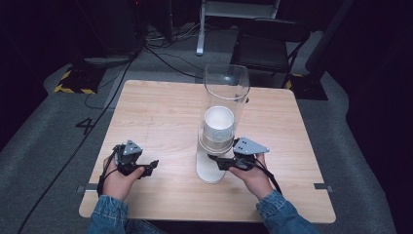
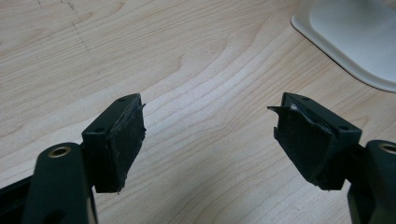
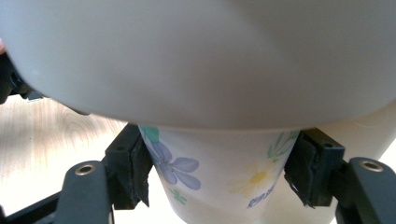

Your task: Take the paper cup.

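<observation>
A clear tube dispenser [image 1: 226,92] stands on a white base [image 1: 210,170] mid-table, with a stack of white cups [image 1: 218,127] inside it. In the right gripper view a flower-printed paper cup [image 3: 219,158] pokes down from the dispenser's white collar [image 3: 196,60]. My right gripper [image 3: 217,175] has a pad against each side of that cup. In the high view the right gripper [image 1: 217,161] reaches in under the tube from the right. My left gripper [image 1: 152,165] rests low over the table's front left, open with nothing in it. Bare wood lies between its jaws [image 2: 208,135], and a corner of the white base [image 2: 355,37] shows beyond them.
The wooden table [image 1: 160,112] is bare apart from the dispenser. Beyond its far edge stand a dark chair [image 1: 270,44], cables on the grey floor and a white stand leg [image 1: 200,29].
</observation>
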The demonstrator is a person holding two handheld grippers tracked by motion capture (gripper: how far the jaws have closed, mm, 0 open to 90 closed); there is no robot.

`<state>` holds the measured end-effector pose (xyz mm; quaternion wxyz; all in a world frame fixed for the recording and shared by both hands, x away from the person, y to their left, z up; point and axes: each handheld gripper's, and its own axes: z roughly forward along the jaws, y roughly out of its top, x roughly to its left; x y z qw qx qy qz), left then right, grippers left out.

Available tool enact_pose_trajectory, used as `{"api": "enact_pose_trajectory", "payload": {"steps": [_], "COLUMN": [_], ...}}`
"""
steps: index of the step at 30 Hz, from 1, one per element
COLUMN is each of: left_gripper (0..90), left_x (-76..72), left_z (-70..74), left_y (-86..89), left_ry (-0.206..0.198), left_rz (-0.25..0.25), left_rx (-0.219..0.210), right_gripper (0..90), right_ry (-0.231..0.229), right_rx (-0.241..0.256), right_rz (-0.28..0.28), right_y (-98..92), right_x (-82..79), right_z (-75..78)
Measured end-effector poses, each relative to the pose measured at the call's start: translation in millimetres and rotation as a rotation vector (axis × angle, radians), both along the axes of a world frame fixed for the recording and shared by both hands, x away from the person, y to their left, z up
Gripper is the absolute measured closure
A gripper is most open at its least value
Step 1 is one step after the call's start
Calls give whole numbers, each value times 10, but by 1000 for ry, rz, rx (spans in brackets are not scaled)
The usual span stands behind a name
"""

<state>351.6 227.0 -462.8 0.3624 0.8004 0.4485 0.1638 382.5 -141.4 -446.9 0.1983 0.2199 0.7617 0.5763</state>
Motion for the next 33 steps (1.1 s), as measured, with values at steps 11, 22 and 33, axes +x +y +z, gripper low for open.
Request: {"api": "enact_pose_trajectory", "payload": {"steps": [11,22,33], "left_gripper": [243,243,243], "left_x": [-1,1,8], "left_z": [-3,-4,-4], "left_y": [-2,30,30], "left_ry": [6,4,3], "left_rz": [-2,6,0], "left_rx": [-3,-7,-8], "right_gripper": [325,334,333], "right_ry": [77,127,136], "right_rx": [53,-36,-71], "right_rz": [19,21,16], "right_y": [24,48,31], "right_x": [-13,16,15], "right_z": [-40,-221,-311]}}
